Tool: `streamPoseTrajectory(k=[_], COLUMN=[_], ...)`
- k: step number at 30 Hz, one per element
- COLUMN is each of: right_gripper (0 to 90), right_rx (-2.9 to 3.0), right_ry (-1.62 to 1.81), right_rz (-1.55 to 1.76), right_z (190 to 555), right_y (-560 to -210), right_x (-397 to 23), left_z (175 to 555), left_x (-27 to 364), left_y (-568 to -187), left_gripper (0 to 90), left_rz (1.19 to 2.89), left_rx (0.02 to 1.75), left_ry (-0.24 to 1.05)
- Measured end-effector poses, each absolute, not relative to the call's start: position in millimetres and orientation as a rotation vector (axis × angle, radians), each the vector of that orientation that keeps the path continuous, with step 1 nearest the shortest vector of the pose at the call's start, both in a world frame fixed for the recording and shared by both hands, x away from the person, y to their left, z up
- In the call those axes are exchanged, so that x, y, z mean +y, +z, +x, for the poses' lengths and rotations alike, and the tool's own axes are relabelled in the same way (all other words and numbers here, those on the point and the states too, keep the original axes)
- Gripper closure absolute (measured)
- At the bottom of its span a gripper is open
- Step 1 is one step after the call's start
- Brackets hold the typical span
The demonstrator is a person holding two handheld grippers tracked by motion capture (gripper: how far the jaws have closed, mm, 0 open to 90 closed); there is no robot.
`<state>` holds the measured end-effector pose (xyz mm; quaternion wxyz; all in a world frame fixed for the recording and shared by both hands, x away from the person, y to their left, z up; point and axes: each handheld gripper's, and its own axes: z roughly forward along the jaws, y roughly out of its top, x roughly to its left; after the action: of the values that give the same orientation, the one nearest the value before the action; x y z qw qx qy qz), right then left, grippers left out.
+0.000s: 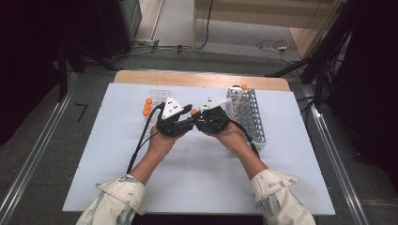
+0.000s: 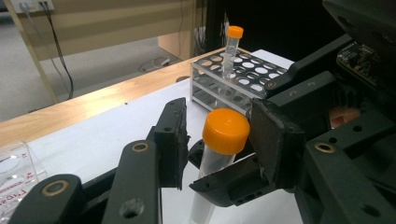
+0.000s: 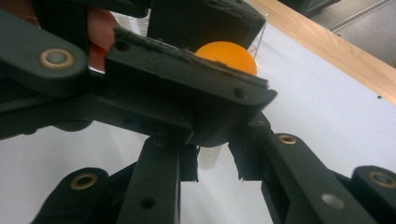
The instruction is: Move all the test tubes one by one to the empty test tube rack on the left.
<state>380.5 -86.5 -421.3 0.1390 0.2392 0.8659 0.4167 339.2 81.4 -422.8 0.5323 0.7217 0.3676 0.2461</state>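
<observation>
Orange-capped tube [image 2: 219,149] stands upright between the two tools above the white worktop [image 1: 197,187], in front of the metal rack [image 1: 248,115]. The right tool [image 3: 217,161] is clamped on the tube's clear body below the cap. The left tool [image 2: 219,135] has its jaws on either side of the cap: one pad sits at the cap's edge, the other stands a little apart, so it is not yet gripping. A second capped tube [image 2: 230,49] stands in the rack's far corner. Three more orange caps [image 1: 147,107] lie by a clear tray [image 2: 14,177] at the worktop's left.
</observation>
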Motion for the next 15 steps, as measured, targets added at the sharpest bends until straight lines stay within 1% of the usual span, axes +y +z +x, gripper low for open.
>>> streamPoseTrajectory(k=[6,10,12,15], right_gripper=[71.3,70.4,63.7,49.4], right_rx=[2.507,2.509,2.512,2.514], right_ry=[1.207,1.214,1.223,1.209], right_rz=[0.684,0.688,0.687,0.709], right_z=[381.6,381.2,381.2,381.6], right_y=[-421.6,-421.1,-421.1,-421.6], right_x=[-87.2,-87.9,-87.9,-87.1], left_z=[337.8,338.3,338.6,339.1], left_x=[78.6,79.8,80.5,83.7], left_y=[-423.4,-423.0,-422.8,-420.9], left_gripper=[68.4,69.7,70.0,70.0], left_rz=[1.728,1.727,1.725,1.715], left_rx=[0.860,0.867,0.869,0.876], left_ry=[0.602,0.602,0.602,0.610])
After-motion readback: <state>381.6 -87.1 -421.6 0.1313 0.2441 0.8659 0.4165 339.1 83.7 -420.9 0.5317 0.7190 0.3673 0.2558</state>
